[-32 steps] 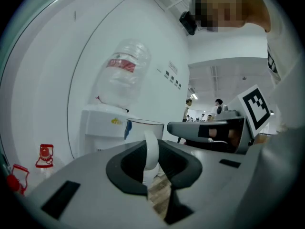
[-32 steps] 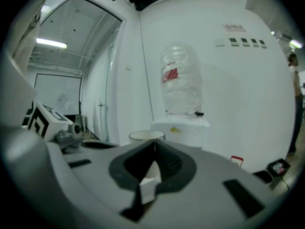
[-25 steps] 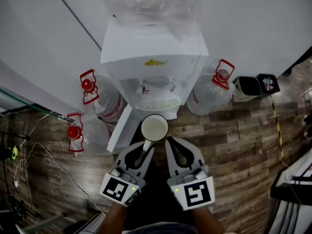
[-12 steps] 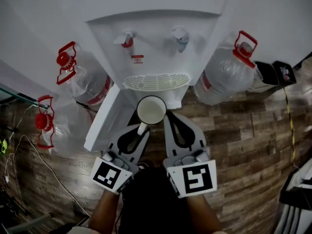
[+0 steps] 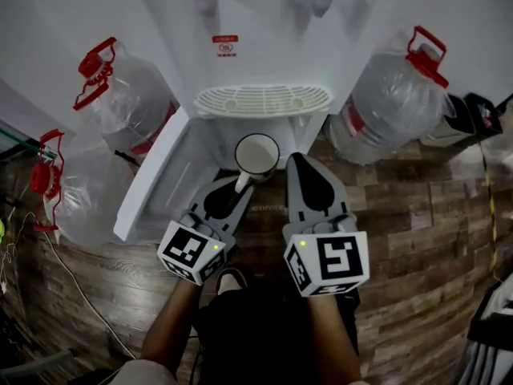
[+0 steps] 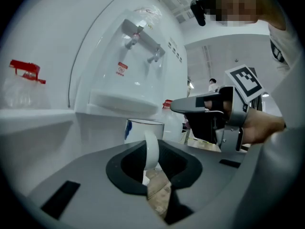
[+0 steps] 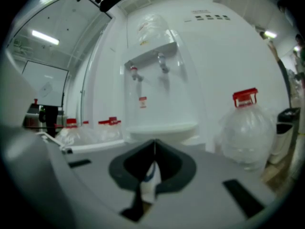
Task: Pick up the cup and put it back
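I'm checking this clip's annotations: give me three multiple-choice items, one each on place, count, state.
1. Relative to the drip tray, the cup is: A on it; B behind it; C in front, nearer the person.
2. Red-handled water bottles in the head view: A one; B three; C five.
3. The left gripper is: A shut on the cup's handle; B open, empty; C shut on the cup's rim.
Key: C, it lies short of the tray; B, two left, one right; A, the handle sits between its jaws.

A brown wood-plank floor (image 5: 417, 215) bears a white water dispenser (image 5: 264, 46), clear red-handled plastic water jugs (image 5: 391, 107) left and right of it, and a black bin (image 5: 474, 117) far right.
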Demonstrator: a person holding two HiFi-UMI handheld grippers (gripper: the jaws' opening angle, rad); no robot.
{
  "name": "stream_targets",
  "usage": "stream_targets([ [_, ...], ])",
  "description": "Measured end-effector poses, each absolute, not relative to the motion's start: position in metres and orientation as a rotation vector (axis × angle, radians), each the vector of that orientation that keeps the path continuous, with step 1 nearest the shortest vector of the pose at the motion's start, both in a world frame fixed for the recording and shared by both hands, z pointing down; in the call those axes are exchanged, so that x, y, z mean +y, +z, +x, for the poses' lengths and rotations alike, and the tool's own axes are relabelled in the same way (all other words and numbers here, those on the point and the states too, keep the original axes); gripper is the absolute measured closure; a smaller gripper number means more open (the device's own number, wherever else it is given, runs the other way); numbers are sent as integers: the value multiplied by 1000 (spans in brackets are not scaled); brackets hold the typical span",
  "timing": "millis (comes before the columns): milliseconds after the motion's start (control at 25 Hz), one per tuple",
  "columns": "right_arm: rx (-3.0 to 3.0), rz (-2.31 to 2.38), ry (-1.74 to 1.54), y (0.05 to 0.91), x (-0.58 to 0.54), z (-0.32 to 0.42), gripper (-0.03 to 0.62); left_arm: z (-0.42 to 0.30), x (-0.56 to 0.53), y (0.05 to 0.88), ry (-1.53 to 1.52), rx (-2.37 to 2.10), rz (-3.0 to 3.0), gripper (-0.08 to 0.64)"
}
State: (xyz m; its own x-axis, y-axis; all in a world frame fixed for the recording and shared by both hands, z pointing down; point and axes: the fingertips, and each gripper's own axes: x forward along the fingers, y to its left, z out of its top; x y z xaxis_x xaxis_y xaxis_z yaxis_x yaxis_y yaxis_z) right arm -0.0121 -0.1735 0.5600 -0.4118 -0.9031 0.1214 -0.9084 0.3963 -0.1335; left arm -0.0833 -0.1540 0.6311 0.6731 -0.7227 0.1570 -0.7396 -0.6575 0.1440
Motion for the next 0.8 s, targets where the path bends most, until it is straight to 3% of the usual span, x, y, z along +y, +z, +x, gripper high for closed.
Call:
stream_targets([
  [800, -2573, 1635, 312, 605, -182, -20, 569, -86, -254, 774, 28, -1346, 2516, 494],
])
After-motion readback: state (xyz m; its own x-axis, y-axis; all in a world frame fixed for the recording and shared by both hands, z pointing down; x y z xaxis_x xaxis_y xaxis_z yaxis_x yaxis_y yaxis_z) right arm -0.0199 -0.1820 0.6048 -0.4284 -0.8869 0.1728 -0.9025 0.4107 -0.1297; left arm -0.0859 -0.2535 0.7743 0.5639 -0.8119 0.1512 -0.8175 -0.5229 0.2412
